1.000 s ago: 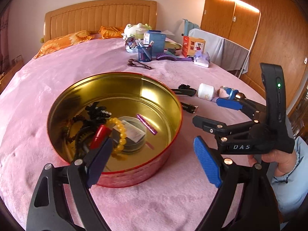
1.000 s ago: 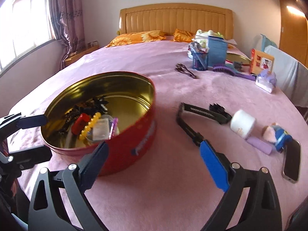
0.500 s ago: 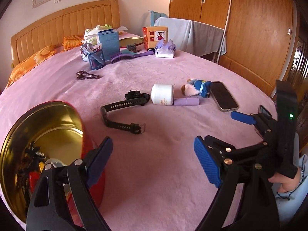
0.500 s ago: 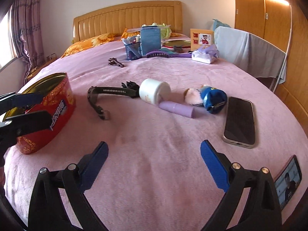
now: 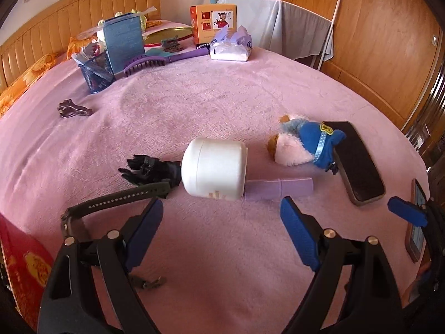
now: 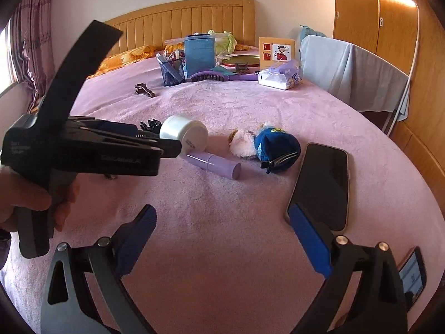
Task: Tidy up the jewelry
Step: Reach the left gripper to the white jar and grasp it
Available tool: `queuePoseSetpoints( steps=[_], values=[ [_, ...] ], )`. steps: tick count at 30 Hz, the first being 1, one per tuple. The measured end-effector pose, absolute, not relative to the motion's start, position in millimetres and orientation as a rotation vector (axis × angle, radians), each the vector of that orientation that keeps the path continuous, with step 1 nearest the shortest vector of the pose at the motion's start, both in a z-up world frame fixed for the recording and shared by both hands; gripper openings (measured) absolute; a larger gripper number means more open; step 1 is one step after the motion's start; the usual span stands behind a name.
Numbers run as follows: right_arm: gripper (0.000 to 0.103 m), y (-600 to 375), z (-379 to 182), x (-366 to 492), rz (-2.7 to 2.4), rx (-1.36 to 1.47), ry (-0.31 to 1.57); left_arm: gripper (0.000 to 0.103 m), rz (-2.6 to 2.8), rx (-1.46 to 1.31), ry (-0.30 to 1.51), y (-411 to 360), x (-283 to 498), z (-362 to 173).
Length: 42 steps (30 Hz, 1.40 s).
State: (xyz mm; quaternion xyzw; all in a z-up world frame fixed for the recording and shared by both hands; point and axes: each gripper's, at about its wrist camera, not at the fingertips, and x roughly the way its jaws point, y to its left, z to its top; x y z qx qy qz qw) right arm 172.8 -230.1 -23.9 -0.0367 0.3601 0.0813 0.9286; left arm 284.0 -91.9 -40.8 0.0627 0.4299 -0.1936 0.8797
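My left gripper (image 5: pixel 221 214) is open and empty, low over the pink blanket. Just beyond its fingertips lie a white jar (image 5: pixel 214 167) on its side and a purple tube (image 5: pixel 278 189). A black watch strap (image 5: pixel 116 200) curves past its left finger, with a black hair claw (image 5: pixel 150 168) behind. Only the red side of the tin (image 5: pixel 19 261) shows, at the lower left. My right gripper (image 6: pixel 221 220) is also open and empty, nearer the bed's edge. Its right finger overlaps a dark phone (image 6: pixel 322 183). The jar (image 6: pixel 183 133) and tube (image 6: pixel 214 164) lie ahead of it.
A plush toy (image 5: pixel 303 144) lies against the phone (image 5: pixel 353 161). A second, lit phone (image 6: pixel 411 275) sits by the bed's edge. Further back are a brown hair clip (image 5: pixel 72 110), a mesh pen cup (image 5: pixel 97 72), a purple brush (image 5: pixel 147 62) and a tissue pack (image 5: pixel 230 48).
Both views have swung right, away from the gold tin, which has slid almost out of sight. The jar, tube, toy and phone now lie close ahead. Both grippers have stayed open.
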Motion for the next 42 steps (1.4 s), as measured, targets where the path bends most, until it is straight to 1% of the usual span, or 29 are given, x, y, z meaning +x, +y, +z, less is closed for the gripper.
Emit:
queuePoseSetpoints(
  steps=[2, 5, 6, 8, 12, 15, 16, 17, 18, 22, 24, 25, 26, 28, 29, 33, 42],
  values=[
    [0.097, -235, -22, 173, 0.157, -0.091, 0.732, 0.085, -0.395, 0.155, 0.914, -100, 299, -49],
    [0.097, -244, -18, 165, 0.164, -0.042, 0.719, 0.085, -0.418, 0.161, 0.947, -107, 314, -59],
    [0.097, -246, -18, 161, 0.166, -0.027, 0.720, 0.083, -0.437, 0.156, 0.952, -107, 314, -60],
    [0.098, -248, -19, 154, 0.162, -0.017, 0.719, 0.056, -0.395, 0.201, 0.930, -108, 311, -60],
    [0.098, -245, -19, 145, 0.145, -0.002, 0.721, 0.055, -0.436, 0.186, 0.927, -96, 294, -47],
    [0.098, -236, -15, 142, 0.164, 0.013, 0.721, 0.054, -0.448, 0.180, 0.869, -82, 269, -24],
    [0.098, -230, -13, 141, 0.172, 0.011, 0.719, 0.051, -0.455, 0.154, 0.856, -74, 261, -16],
    [0.098, -224, -10, 139, 0.182, 0.009, 0.715, 0.040, -0.463, 0.118, 0.839, -62, 250, -6],
    [0.098, -217, -7, 137, 0.198, 0.008, 0.709, 0.016, -0.473, 0.088, 0.828, -51, 242, 3],
    [0.098, -186, 4, 135, 0.259, -0.014, 0.688, 0.016, -0.445, 0.020, 0.807, 1, 212, 33],
    [0.098, -171, 8, 132, 0.285, -0.034, 0.676, 0.017, -0.435, 0.031, 0.813, 19, 201, 40],
    [0.098, -164, 9, 131, 0.293, -0.040, 0.672, 0.020, -0.434, 0.052, 0.819, 23, 198, 41],
    [0.098, -160, 10, 130, 0.298, -0.039, 0.670, 0.026, -0.432, 0.076, 0.817, 26, 195, 41],
    [0.098, -153, 10, 130, 0.312, -0.024, 0.673, 0.077, -0.424, 0.109, 0.799, 28, 188, 40],
    [0.098, -151, 10, 129, 0.318, -0.018, 0.676, 0.081, -0.415, 0.107, 0.780, 28, 185, 39],
    [0.098, -150, 6, 127, 0.317, -0.043, 0.694, 0.081, -0.456, 0.081, 0.795, 14, 191, 26],
    [0.098, -195, -6, 125, 0.240, -0.006, 0.711, 0.081, -0.382, 0.161, 0.930, -32, 240, -46]
  ],
)
